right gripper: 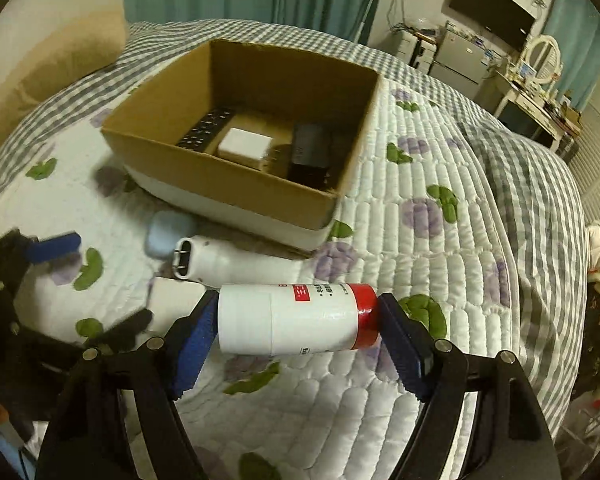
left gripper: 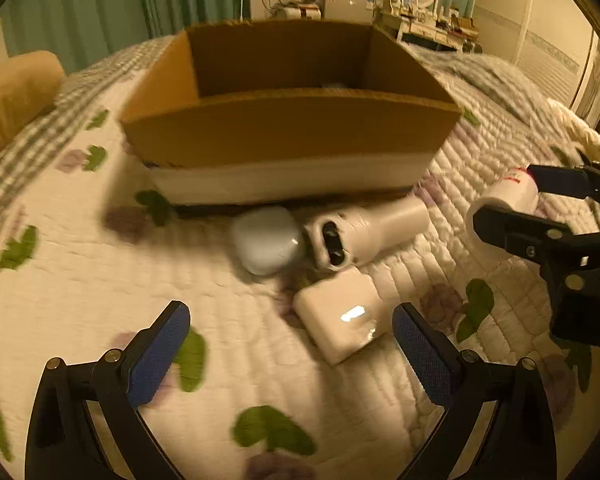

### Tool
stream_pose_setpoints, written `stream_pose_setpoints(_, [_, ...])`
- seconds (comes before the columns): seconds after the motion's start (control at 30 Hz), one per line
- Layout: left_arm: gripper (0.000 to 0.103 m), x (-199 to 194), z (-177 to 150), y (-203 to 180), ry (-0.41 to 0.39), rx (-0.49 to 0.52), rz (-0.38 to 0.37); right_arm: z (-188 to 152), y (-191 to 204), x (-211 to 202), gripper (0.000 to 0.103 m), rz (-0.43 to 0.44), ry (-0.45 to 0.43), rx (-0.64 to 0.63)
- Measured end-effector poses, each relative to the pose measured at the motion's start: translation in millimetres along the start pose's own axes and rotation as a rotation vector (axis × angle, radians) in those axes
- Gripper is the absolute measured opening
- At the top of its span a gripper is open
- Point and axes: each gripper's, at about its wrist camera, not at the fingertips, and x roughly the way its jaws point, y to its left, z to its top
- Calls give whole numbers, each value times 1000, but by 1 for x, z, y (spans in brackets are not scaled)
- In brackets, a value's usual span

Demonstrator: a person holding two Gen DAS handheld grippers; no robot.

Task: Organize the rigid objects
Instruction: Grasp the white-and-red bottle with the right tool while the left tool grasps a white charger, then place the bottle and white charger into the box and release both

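My right gripper (right gripper: 296, 330) is shut endwise on a white bottle with a red cap (right gripper: 296, 318) and holds it sideways above the quilt; the same bottle (left gripper: 504, 200) shows at the right of the left wrist view. My left gripper (left gripper: 290, 354) hangs open over the quilt, with a white rectangular charger block (left gripper: 340, 320) just ahead between its fingers, untouched. Beyond it lie a white cylindrical device (left gripper: 364, 230) and a pale rounded case (left gripper: 266, 238). The cardboard box (right gripper: 236, 184) behind them holds a dark remote (right gripper: 206, 128), a white block (right gripper: 244, 146) and a black block (right gripper: 310, 154).
The bed's quilt (right gripper: 420, 240) with leaf and flower prints runs around the box. A tan pillow (left gripper: 12, 96) lies at the far left. A checked blanket (right gripper: 532, 184) is bunched on the right. Furniture and a dressing table (right gripper: 536, 80) stand beyond the bed.
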Motion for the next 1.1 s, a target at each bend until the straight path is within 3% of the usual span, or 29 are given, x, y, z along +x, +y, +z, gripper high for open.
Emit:
stream_pose_setpoints(0.3, [102,40,-4,-21,102,21,-18,-10,-5,7,78,18,-1,39])
stream_pose_setpoints(0.37, [97,46,-1,-20,103,15,-17,-11,-4,9,78,16,1,37])
stream_pose_setpoints(0.43, [75,52,4,-23,103,26,-20,-11,-4,10,78,16,2,39])
stream_pose_setpoints(0.47, [70,54,5,-24,103,37,-28,-11,-4,10,78,16,3,42])
stream_pose_setpoints(0.6, [69,47,4,-25,87,61,-28,-11,-6,10,78,18,3,48])
stream_pose_setpoints(0.87, [69,-3,1,-10,-25,48,0,-5,-10,-13,78,62,-60,64])
stream_pose_setpoints(1.1, [69,-59,24,-1,-169,52,35,16,-14,-53,78,61,-144,61])
